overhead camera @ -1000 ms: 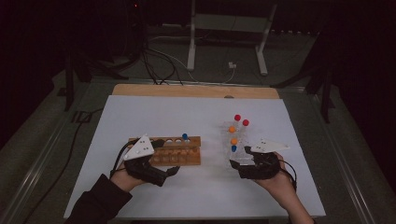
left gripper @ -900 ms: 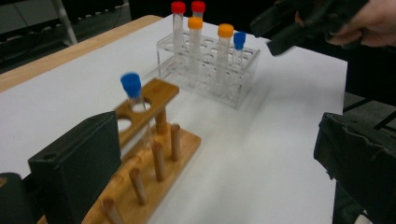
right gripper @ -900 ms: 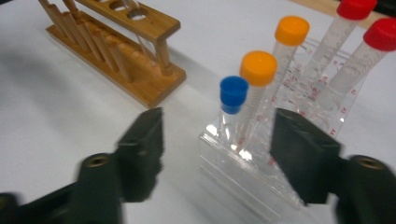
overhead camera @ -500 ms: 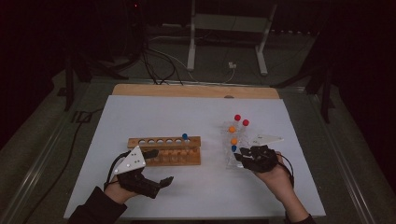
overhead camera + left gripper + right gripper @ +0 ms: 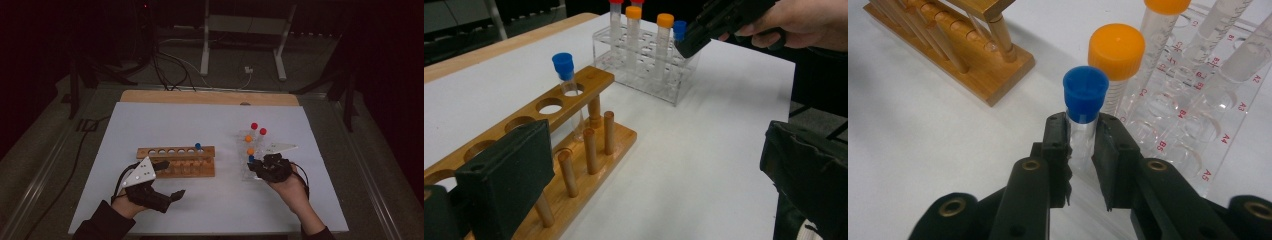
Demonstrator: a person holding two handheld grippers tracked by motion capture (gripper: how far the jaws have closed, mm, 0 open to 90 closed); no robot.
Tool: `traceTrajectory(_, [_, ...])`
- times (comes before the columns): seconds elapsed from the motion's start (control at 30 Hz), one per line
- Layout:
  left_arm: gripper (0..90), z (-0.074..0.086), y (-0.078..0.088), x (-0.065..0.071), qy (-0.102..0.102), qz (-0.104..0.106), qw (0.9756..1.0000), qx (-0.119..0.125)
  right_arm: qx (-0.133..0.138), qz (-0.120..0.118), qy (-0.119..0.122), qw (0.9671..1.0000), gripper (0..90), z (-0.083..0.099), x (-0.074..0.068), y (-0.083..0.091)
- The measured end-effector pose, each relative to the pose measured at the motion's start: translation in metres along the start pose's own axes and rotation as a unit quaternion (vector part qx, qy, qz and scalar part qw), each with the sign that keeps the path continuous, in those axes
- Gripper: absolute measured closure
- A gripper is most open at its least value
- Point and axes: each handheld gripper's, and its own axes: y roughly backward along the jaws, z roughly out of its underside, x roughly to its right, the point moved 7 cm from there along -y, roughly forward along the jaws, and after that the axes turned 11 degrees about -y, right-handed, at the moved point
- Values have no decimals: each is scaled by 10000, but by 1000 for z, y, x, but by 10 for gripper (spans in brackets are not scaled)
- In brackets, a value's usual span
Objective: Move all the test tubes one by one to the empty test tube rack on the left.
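Five capped tubes [image 5: 633, 35] — two racks [image 5: 574, 150]

The clear plastic tube with a blue cap [image 5: 1085, 107] stands upright at the near corner of the transparent acrylic rack [image 5: 1218, 145], just beside an orange-capped tube [image 5: 1116, 60]

Red grid labels A2–A5, B5–B7, C4 and C5 on the clear tube rack [image 5: 1198, 150].

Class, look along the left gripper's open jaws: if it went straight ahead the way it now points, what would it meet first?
Probably bare white table at first. The left gripper is open, the wooden rack lies beside its left jaw, and the clear rack stands farther on. Depth is uncertain.
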Motion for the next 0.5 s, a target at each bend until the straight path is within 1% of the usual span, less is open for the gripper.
traceTrajectory(0.13, [16, 1, 0, 0, 15, 28, 10000, -16, 22, 85, 112, 9999, 766, 0, -1, 2])
traceTrajectory(0.33, [16, 1, 0, -1, 20, 33, 10000, -25, 242, 104, 168, 9995, 767, -6, -4, 14])
traceTrajectory(0.5, [16, 1, 1, -2, 20, 37, 10000, -37, 498, 139, 261, 9983, 768, -12, -7, 28])
